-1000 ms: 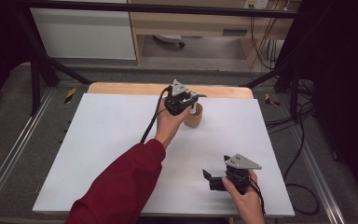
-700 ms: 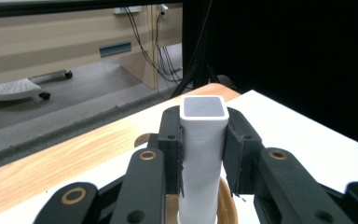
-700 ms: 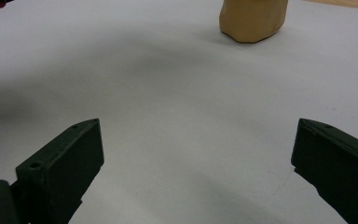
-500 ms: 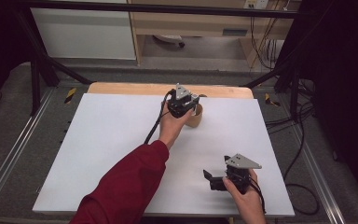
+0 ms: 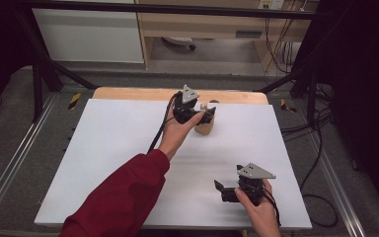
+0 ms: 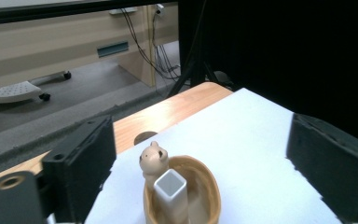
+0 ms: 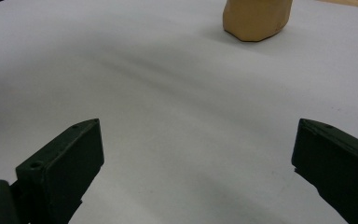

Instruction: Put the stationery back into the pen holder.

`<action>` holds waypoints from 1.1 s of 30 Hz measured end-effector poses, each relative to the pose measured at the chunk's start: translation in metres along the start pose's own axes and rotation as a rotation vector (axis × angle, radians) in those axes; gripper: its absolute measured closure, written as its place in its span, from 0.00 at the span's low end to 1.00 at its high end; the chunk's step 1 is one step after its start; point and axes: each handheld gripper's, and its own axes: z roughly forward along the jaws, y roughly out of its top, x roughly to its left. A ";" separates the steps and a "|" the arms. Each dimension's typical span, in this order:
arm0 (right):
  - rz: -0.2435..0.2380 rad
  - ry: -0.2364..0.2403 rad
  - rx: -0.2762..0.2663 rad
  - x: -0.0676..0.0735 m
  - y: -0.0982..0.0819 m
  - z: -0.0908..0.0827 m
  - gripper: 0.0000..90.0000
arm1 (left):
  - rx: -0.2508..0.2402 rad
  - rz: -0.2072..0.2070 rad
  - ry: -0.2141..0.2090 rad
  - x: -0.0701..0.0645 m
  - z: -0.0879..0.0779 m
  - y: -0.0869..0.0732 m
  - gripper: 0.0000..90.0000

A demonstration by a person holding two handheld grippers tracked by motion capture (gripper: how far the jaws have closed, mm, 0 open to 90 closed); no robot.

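Note:
A tan ceramic holder [image 6: 182, 196] with a small bear figure [image 6: 153, 158] on its rim stands on the white table sheet near the far edge. A white square tube [image 6: 170, 187] stands inside it. My left gripper [image 6: 200, 172] hovers just above and behind the holder [image 5: 205, 126], jaws wide open on either side of it, touching nothing. In the high view the left gripper [image 5: 208, 116] sits at the holder's top. My right gripper [image 5: 219, 190] rests low near the front right, open and empty; its own view shows the holder [image 7: 257, 18] far ahead.
The white sheet [image 5: 108, 148] covers most of the wooden table [image 5: 128, 94], whose bare strip shows at the far edge with a round hole [image 6: 144, 137]. Cables [image 5: 316, 128] hang off the right side. A red sleeve [image 5: 123, 197] crosses the front left.
The left gripper has shifted slightly right and nearer over the holder. The right gripper has stayed about where it was.

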 end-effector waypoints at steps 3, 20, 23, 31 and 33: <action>0.001 0.000 0.001 0.001 0.000 0.000 0.03 | -0.016 -0.002 -0.011 0.001 -0.010 0.002 0.07; -0.004 -0.008 -0.002 0.000 0.000 -0.001 0.03 | 0.018 -0.031 -0.067 0.001 -0.074 -0.030 0.06; -0.002 -0.010 -0.001 -0.002 0.000 -0.002 0.03 | 0.017 -0.048 -0.069 0.004 -0.089 -0.041 0.07; 0.008 -0.024 -0.003 -0.005 -0.001 -0.003 0.03 | -0.007 -0.086 -0.028 0.020 -0.137 -0.065 0.07; 0.008 -0.026 -0.005 -0.007 -0.001 -0.004 0.03 | -0.011 -0.098 -0.014 0.025 -0.151 -0.072 0.07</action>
